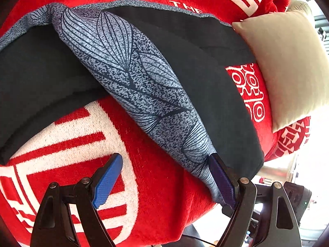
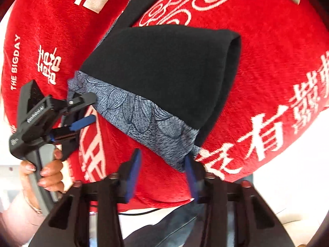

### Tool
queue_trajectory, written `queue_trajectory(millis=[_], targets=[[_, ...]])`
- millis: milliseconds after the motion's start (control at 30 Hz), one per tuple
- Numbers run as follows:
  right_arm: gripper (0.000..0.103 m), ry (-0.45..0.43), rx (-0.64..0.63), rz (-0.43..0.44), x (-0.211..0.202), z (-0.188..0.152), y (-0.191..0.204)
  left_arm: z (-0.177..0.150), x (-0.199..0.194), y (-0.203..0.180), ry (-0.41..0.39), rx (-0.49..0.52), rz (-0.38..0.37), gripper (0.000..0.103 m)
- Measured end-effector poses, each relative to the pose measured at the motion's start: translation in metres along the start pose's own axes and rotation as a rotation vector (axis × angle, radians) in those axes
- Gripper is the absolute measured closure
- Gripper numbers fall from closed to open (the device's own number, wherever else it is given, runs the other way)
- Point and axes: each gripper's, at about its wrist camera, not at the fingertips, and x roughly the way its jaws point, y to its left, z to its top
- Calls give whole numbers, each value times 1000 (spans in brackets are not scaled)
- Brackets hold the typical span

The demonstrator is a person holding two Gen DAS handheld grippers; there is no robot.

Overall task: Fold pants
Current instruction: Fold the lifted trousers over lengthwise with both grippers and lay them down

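Observation:
The pants (image 1: 185,65) are black with a grey-blue leaf-print waistband (image 1: 131,70) and lie on a red blanket (image 1: 160,177). My left gripper (image 1: 166,179) is open, its jaws wide apart. The waistband's near end lies against its right finger (image 1: 222,179). In the right wrist view the black pants (image 2: 164,70) lie folded, with the waistband (image 2: 139,117) along the near edge. My right gripper (image 2: 162,175) is open, its right finger (image 2: 190,175) touching the waistband corner. The left gripper (image 2: 85,111) shows at the waistband's other end, jaws apart.
A beige cushion (image 1: 287,65) lies at the right, beside the pants. The red blanket (image 2: 267,72) has white lettering and covers the whole surface. The blanket's near edge (image 2: 164,201) drops off just ahead of my right gripper. A person's hand (image 2: 47,170) holds the left gripper's handle.

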Motion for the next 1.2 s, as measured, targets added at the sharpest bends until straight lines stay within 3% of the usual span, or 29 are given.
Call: queue_trajectory(millis=[33, 67, 100, 133, 300, 500, 667, 700, 733, 767, 900, 1000, 1067, 1100, 1133, 1167, 1200], targets=[[98, 34, 11, 24, 1, 3, -1, 1, 1, -1, -3, -12, -11, 24], [98, 53, 19, 39, -1, 6, -2, 2, 1, -3, 3, -28, -43, 34], [98, 68, 29, 60, -1, 9, -1, 3, 2, -3, 18, -38, -67, 59], [98, 79, 41, 93, -5, 14, 1, 5, 4, -5, 39, -44, -84, 70], [100, 67, -47, 161, -46, 73, 33, 28, -13, -29, 16, -33, -97, 70], [100, 4, -223, 146, -82, 186, 80, 95, -59, -47, -131, -37, -66, 70], [100, -29, -350, 47, -83, 289, 113, 127, -94, -40, -271, -83, 77, 69], [100, -31, -370, 19, -79, 305, 117, 131, -97, -36, -285, -88, 128, 58], [100, -30, -393, -19, -70, 327, 121, 133, -97, -33, -294, -96, 173, 37], [100, -24, -402, -40, -62, 341, 123, 134, -97, -27, -309, -113, 230, 32], [100, 31, -439, -162, -16, 388, 121, 133, -77, -5, -267, -154, 322, 32], [97, 72, -461, -235, 10, 399, 118, 132, -54, 9, -215, -188, 386, 32], [90, 76, -446, -247, 13, 404, 118, 131, -44, 14, -194, -198, 413, 32], [70, 69, -430, -247, 10, 404, 117, 134, -38, 14, -187, -199, 428, 32], [40, 40, -426, -257, 3, 404, 117, 136, -34, 13, -184, -197, 441, 32], [32, 4, -425, -268, -5, 402, 117, 138, -31, 13, -183, -194, 453, 32], [32, -38, -429, -257, -16, 399, 118, 140, -30, 13, -184, -191, 462, 32]])
